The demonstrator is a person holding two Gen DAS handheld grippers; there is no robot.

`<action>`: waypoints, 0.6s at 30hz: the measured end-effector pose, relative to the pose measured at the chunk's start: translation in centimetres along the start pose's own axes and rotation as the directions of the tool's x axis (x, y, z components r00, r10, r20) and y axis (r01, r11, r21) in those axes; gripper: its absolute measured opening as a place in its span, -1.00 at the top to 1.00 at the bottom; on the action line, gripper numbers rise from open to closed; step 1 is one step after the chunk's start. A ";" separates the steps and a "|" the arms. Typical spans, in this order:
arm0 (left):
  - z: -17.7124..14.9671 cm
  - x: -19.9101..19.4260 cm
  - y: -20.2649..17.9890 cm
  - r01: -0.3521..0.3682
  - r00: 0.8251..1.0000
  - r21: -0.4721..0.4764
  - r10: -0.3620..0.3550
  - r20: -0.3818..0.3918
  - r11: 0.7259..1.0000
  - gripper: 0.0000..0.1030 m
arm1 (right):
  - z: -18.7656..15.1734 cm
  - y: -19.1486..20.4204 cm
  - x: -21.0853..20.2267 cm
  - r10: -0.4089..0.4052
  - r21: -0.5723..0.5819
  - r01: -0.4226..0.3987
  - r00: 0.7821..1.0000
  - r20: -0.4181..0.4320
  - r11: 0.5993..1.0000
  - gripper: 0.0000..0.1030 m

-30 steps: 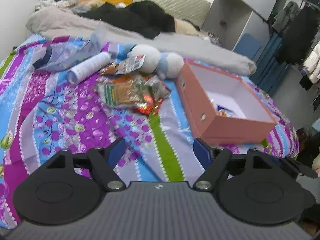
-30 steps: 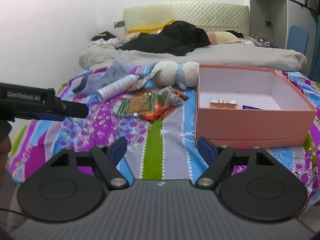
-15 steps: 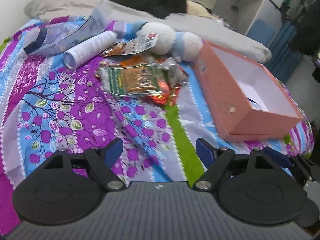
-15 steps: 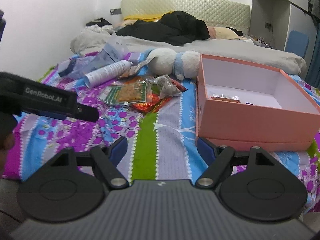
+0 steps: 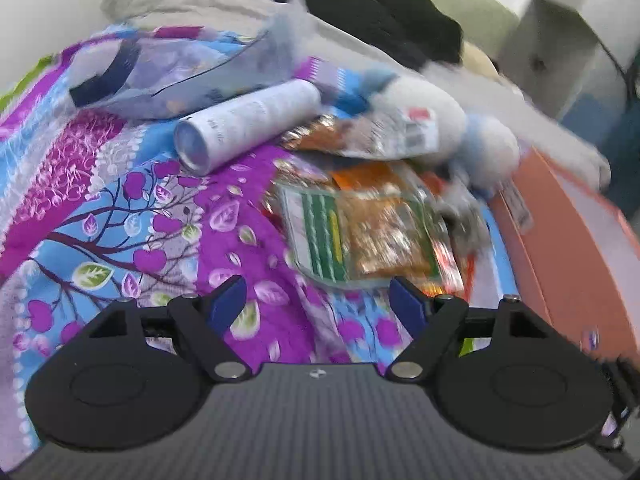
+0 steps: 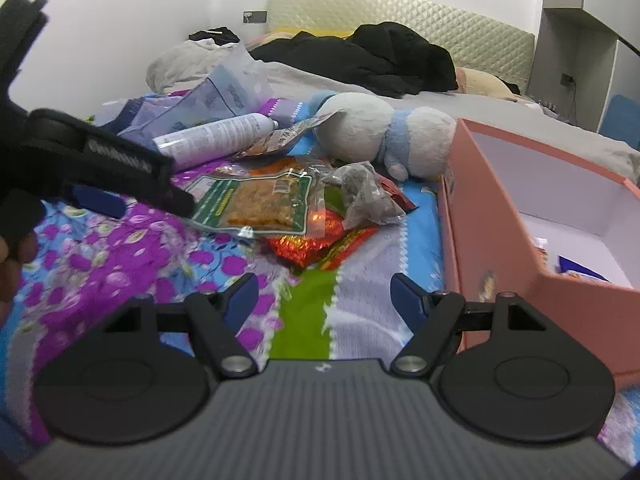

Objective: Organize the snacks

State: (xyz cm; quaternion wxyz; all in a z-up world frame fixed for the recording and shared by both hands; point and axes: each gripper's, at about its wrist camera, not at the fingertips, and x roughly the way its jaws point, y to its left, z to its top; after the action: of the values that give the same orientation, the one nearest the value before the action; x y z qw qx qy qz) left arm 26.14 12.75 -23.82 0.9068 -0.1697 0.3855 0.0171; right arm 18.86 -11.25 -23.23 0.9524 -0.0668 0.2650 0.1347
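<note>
A pile of snacks lies on the flowered bedspread. It holds a green-and-clear snack bag [image 5: 360, 232] [image 6: 260, 204], red foil packets [image 6: 316, 240] and a crumpled grey packet [image 6: 364, 196]. My left gripper [image 5: 318, 300] is open and empty just short of the green bag. One of its fingers [image 6: 120, 172] shows at the left of the right wrist view, above the bag's left edge. My right gripper [image 6: 325, 292] hovers over the green stripe in front of the pile, jaws closing with nothing between them. The pink box [image 6: 492, 240] [image 5: 560, 248] stands open on the right, with a few packets [image 6: 576, 272] inside.
A white spray can [image 5: 248, 124] [image 6: 216, 136] lies behind the pile, next to a clear plastic bag [image 5: 180, 76]. A white and blue plush toy [image 6: 380, 136] sits by the box's far corner with a barcoded packet [image 5: 384, 136] leaning on it. Dark clothes [image 6: 360, 56] lie further back.
Both grippers have come forward and down toward the snack pile, which now looks larger. The left one has drawn up to the green bag. The right jaws have narrowed a little.
</note>
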 end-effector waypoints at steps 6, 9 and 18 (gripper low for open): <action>1.2 2.9 2.0 0.042 0.999 -0.106 -0.043 -0.003 0.994 -0.37 | 1.0 0.2 4.1 0.020 -0.003 -0.020 1.000 -0.012 1.000 -0.34; 1.2 4.0 2.3 0.049 0.999 -0.120 -0.051 -0.011 0.992 -0.22 | 1.1 0.8 6.0 0.040 -0.015 -0.041 0.999 -0.034 0.999 -0.34; 1.1 5.5 2.9 0.072 0.997 -0.133 -0.073 -0.005 0.988 0.07 | 1.5 2.6 9.7 0.036 -0.017 -0.037 0.996 -0.077 0.999 -0.37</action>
State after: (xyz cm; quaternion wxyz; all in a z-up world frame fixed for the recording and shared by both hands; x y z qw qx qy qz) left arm 30.32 15.29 -27.85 0.8917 -0.2436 0.3815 0.0088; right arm 26.84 -6.32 -27.19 0.9384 -0.0757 0.3012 0.1519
